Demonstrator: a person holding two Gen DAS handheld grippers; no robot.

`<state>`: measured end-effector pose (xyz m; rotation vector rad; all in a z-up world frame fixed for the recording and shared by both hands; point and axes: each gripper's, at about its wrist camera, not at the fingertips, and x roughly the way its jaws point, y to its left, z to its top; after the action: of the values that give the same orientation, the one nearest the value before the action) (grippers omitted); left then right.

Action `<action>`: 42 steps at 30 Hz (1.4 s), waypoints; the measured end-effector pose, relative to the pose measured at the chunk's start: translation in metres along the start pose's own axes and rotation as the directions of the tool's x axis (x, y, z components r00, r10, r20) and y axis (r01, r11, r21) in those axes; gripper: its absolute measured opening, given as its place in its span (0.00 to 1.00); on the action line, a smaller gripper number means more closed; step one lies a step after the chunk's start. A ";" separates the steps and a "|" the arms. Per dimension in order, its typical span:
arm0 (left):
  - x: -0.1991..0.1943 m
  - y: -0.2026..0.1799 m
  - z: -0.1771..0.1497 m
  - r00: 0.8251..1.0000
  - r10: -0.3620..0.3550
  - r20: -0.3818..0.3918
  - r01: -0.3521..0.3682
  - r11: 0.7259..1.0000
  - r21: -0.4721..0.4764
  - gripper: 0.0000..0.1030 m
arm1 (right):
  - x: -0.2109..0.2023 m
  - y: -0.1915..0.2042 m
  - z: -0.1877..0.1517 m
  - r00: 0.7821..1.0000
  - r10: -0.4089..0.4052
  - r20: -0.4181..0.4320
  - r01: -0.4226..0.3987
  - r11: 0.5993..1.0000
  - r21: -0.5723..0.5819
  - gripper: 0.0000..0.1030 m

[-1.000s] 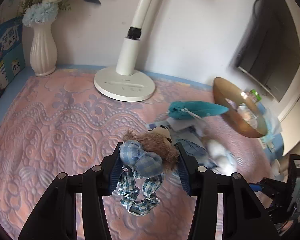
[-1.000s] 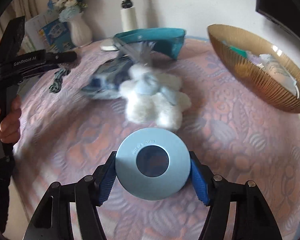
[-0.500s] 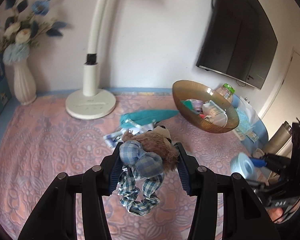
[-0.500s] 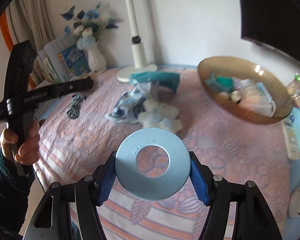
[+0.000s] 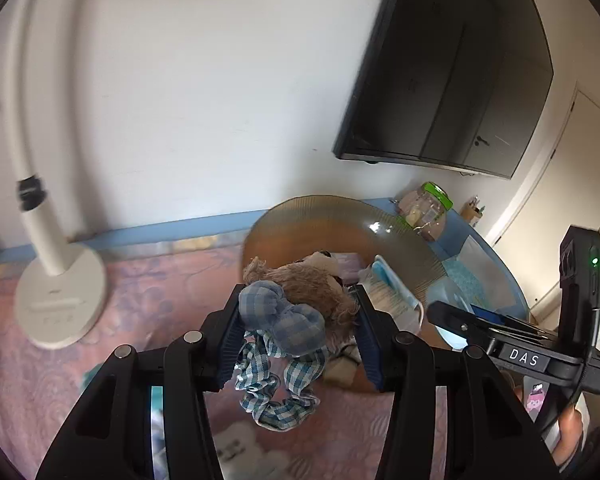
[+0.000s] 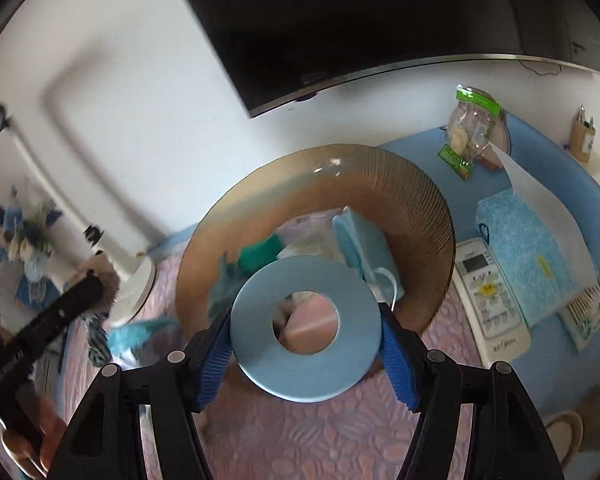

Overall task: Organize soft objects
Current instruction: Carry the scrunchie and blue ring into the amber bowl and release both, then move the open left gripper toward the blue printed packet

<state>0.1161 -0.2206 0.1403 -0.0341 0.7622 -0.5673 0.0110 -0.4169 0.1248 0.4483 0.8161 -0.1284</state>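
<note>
My left gripper (image 5: 296,320) is shut on a brown plush bear (image 5: 308,284) with a blue checked bow and scrunchie (image 5: 280,384), held in the air just in front of the amber glass bowl (image 5: 320,216). My right gripper (image 6: 306,328) is shut on a light blue tape roll (image 6: 306,320), held before the same bowl (image 6: 420,208). The bowl holds a blue face mask (image 6: 360,248), a teal cloth (image 6: 260,256) and other soft items. The right gripper also shows in the left wrist view (image 5: 500,332).
A white lamp base (image 5: 56,304) stands at the left on the pink patterned cloth (image 6: 320,440). A remote control (image 6: 488,292), a blue tissue pack (image 6: 524,248) and a snack bag (image 6: 472,128) lie right of the bowl. A black TV (image 5: 452,68) hangs on the wall.
Both grippers have moved toward the amber bowl, which now fills the middle of each view. The bear and the tape roll stay held. The loose toys on the cloth have dropped out of view.
</note>
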 end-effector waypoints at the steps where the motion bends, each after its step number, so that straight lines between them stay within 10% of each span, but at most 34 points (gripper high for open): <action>1: 0.009 -0.006 0.005 1.000 -0.009 0.000 0.009 1.000 0.008 0.46 | 0.003 -0.001 0.007 1.000 -0.002 0.010 0.002 1.000 0.002 0.64; 3: 0.017 -0.016 0.012 1.000 -0.015 0.019 0.015 1.000 0.014 0.50 | 0.006 0.000 0.019 1.000 0.006 0.030 -0.005 1.000 -0.003 0.65; 7: 0.015 -0.021 0.018 0.997 -0.009 0.074 0.008 1.000 0.014 0.95 | 0.010 0.000 0.044 0.998 -0.017 0.066 0.017 1.000 0.007 0.71; 15: -0.035 0.017 -0.007 0.997 -0.038 0.061 0.043 0.996 -0.079 0.95 | -0.007 -0.015 0.023 0.999 0.014 0.046 -0.016 0.999 0.032 0.71; 31: -0.230 0.109 -0.082 0.958 0.205 0.200 -0.158 0.961 -0.226 0.95 | -0.013 0.104 -0.091 0.975 0.200 -0.093 -0.213 0.964 -0.160 0.76; 42: -0.170 0.156 -0.139 0.974 0.218 0.055 -0.193 0.938 -0.287 0.98 | 0.057 0.079 -0.145 0.992 0.085 -0.092 -0.097 0.987 -0.131 0.76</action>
<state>-0.0009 0.0201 0.1129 -0.2374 0.7464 -0.2530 -0.0256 -0.2790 0.0228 0.3637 0.8811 0.0312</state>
